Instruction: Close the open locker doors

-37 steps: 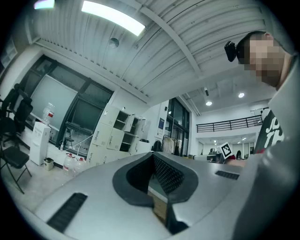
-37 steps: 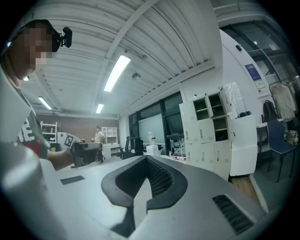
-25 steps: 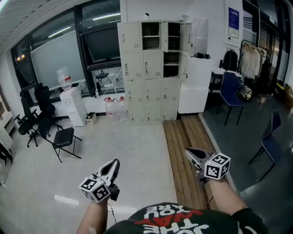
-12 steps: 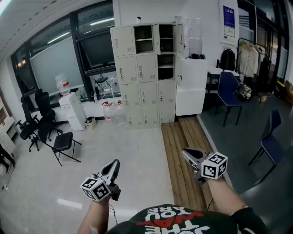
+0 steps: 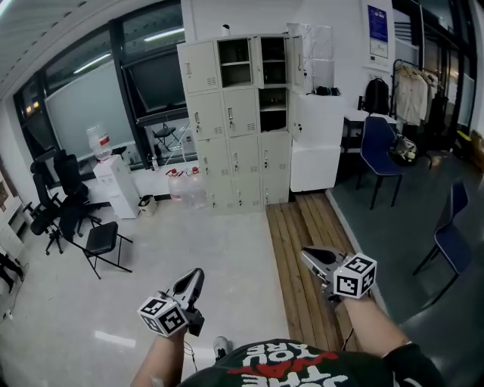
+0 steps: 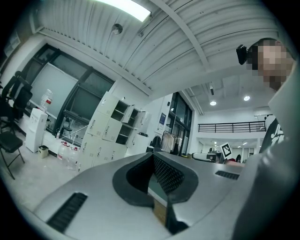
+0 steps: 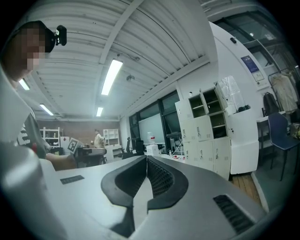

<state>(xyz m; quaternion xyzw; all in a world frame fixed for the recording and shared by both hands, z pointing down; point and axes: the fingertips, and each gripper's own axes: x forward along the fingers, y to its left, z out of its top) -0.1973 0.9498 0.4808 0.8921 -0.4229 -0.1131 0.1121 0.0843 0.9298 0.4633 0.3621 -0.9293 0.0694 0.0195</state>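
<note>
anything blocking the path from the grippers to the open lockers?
Nothing visible. Bare floor lies between the left gripper, the right gripper and the lockers; water jugs stand at their foot, left of the open compartments.

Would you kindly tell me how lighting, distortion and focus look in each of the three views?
Head view: evenly lit, lockers sharp, dark window bowed by the wide lens and mirroring ceiling lights. Left gripper view: round black border, strong fisheye curvature, ceiling lamp blown out. Right gripper view: same border and curvature, lockers clear, tube light glaring.
</note>
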